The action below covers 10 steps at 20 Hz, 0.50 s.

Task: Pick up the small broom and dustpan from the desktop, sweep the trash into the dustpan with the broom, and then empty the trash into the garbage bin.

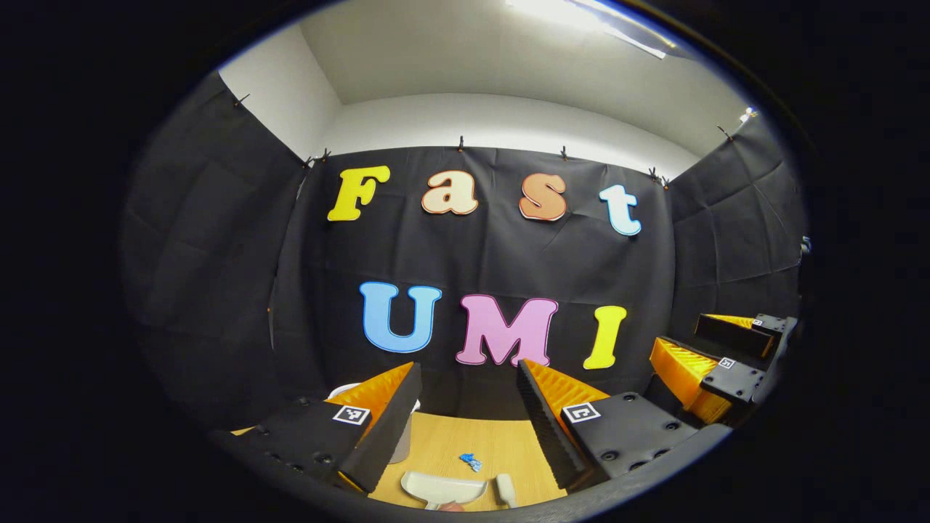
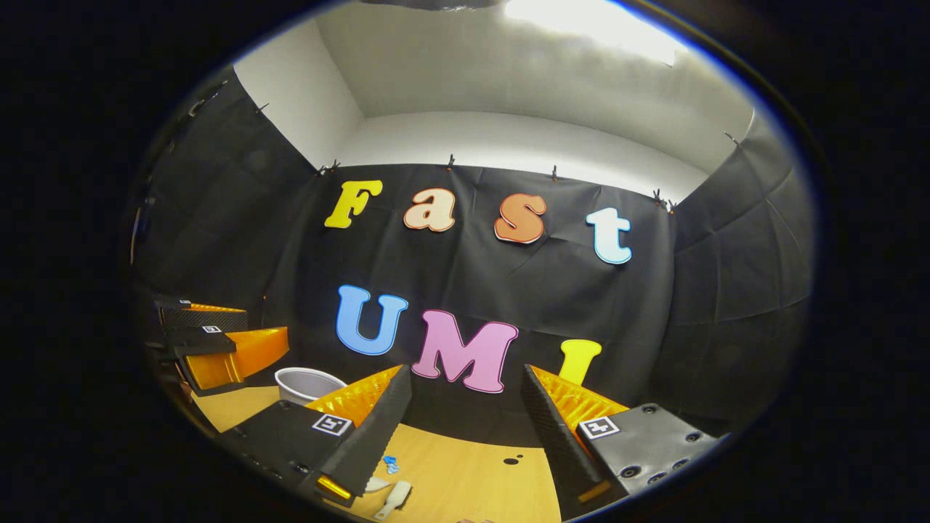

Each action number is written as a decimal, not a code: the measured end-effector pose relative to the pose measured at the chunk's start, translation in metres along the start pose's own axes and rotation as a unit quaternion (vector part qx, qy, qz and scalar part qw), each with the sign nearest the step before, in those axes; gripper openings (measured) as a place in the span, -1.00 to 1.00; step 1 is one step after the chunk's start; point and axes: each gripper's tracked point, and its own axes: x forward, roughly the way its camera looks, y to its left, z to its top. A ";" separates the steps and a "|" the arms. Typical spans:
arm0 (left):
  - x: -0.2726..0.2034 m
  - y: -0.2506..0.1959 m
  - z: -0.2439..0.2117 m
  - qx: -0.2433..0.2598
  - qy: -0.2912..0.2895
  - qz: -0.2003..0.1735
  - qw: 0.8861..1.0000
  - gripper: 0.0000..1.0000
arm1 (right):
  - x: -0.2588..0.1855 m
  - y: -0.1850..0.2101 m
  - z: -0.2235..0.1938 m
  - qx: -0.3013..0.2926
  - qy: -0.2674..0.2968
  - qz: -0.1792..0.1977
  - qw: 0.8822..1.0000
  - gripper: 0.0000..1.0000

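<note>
Broom (image 1: 505, 489) and dustpan (image 1: 443, 488) lie untouched on the wooden desktop (image 1: 450, 443), low and ahead of both tongs. Left gripper (image 1: 468, 410) hovers wide apart, holding nothing, with the dustpan almost straight below its gap. Right gripper (image 2: 465, 428) is also wide and empty; from it the broom (image 2: 393, 499) lies down to the left, handle pointing toward the person. Blue trash (image 1: 471, 460) sits just beyond the dustpan, and the white garbage bin (image 2: 309, 383) stands farther left.

Both views wallward above shared desktop (image 1: 465, 443)
</note>
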 end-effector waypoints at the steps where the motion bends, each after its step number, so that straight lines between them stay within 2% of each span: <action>1: 0.000 -0.002 0.000 0.001 -0.001 -0.001 1.000 0.59 | 0.001 -0.001 0.000 0.002 0.001 -0.001 1.000 0.94; 10: 0.002 -0.009 -0.001 0.006 0.000 -0.014 1.000 0.57 | -0.001 -0.005 -0.003 0.001 0.008 -0.009 1.000 0.94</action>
